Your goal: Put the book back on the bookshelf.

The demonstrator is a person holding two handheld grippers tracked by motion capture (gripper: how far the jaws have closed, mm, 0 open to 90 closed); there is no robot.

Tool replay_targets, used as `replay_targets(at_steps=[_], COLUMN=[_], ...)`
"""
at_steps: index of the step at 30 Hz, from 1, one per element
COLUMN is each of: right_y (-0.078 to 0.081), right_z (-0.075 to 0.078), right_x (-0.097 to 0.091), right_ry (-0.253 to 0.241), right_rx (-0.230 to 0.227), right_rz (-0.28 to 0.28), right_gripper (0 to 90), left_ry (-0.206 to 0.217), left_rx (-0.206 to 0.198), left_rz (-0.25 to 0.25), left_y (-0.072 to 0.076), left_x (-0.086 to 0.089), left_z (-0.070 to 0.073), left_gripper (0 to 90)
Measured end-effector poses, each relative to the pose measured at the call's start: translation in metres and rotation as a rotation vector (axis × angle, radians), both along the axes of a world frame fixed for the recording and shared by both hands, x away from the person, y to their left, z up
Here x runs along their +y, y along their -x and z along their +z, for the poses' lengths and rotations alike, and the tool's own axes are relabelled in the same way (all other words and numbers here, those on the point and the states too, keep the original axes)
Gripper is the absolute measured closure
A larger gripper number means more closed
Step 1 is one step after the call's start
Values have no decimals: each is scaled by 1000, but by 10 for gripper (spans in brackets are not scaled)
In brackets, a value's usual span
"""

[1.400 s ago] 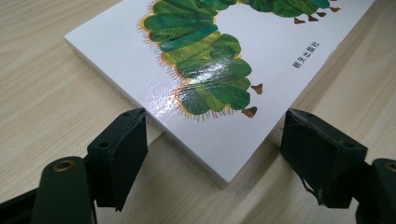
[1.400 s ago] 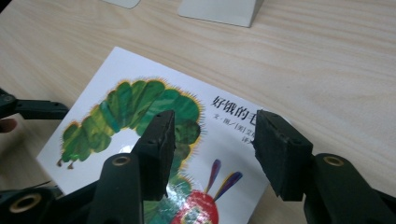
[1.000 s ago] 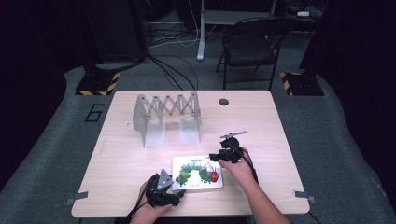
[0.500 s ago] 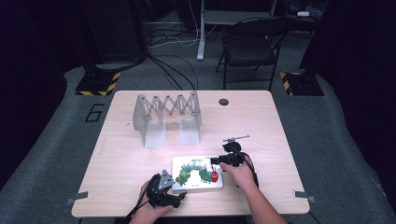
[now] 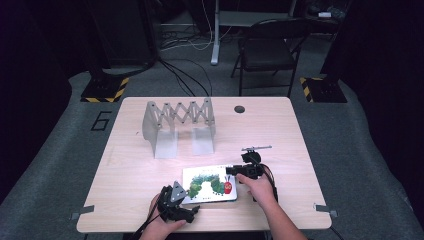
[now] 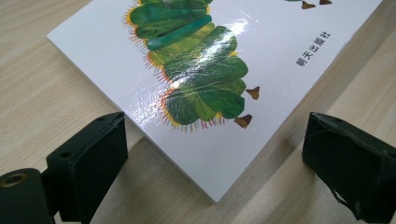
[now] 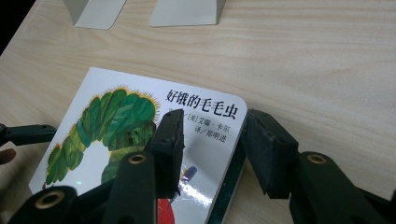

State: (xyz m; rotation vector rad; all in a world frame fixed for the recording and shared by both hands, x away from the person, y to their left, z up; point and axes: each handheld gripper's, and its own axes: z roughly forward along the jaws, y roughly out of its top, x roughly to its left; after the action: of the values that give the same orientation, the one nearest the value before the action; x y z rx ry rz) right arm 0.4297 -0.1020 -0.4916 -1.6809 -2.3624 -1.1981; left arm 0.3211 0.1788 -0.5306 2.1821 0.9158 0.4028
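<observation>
Flanking book corner — jaws apart

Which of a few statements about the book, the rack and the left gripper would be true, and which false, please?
1. The book lies flat on the table. True.
2. The rack stands on the book. False: it stands apart from it, farther back on the table.
3. The cover shows a green caterpillar. True.
4. A chair stands on the table. False: it stands on the floor beyond the table.
5. The left gripper is shut. False: its jaws stand wide on either side of a corner of the book, and have just been opening.
</observation>
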Motion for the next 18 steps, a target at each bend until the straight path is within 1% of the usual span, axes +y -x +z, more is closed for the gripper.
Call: replay_targets(at_steps=[2,3,4,6,8,9,10,11,12,15,17,18], right_y=[0,-2,-2,-4,-6,-7,-7,-8,-8,-7,-6,-6], right_z=[-1,-3,-4,-8,-11,-13,-14,-16,-15,-15,-15,-15], right_x=[1,0,1,1,2,2,2,2,2,4,4,3], right_ry=[9,16,15,20,28,24,19,20,16,19,25,22], right_rx=[15,5,22,40,52,51,71,66,73,71,73,75], right_rz=[2,8,3,9,10,9,6,5,0,-9,-14,-17], right_gripper=[568,566,560,551,541,531,522,519,517,521,546,560], left_ry=[-2,0,1,1,1,1,-1,-1,-2,1,-5,-5], left_rx=[-1,0,0,1,0,1,0,0,0,1,8,1], left_rz=[-2,0,0,-1,-1,-1,-4,-4,-3,-2,-1,5], left_y=[0,0,0,0,0,0,0,0,0,0,0,0], left_x=[0,0,0,0,0,0,0,0,0,0,0,0], left_z=[0,0,0,0,0,0,0,0,0,0,0,0], left_gripper=[66,66,66,66,67,67,67,66,67,66,62,55])
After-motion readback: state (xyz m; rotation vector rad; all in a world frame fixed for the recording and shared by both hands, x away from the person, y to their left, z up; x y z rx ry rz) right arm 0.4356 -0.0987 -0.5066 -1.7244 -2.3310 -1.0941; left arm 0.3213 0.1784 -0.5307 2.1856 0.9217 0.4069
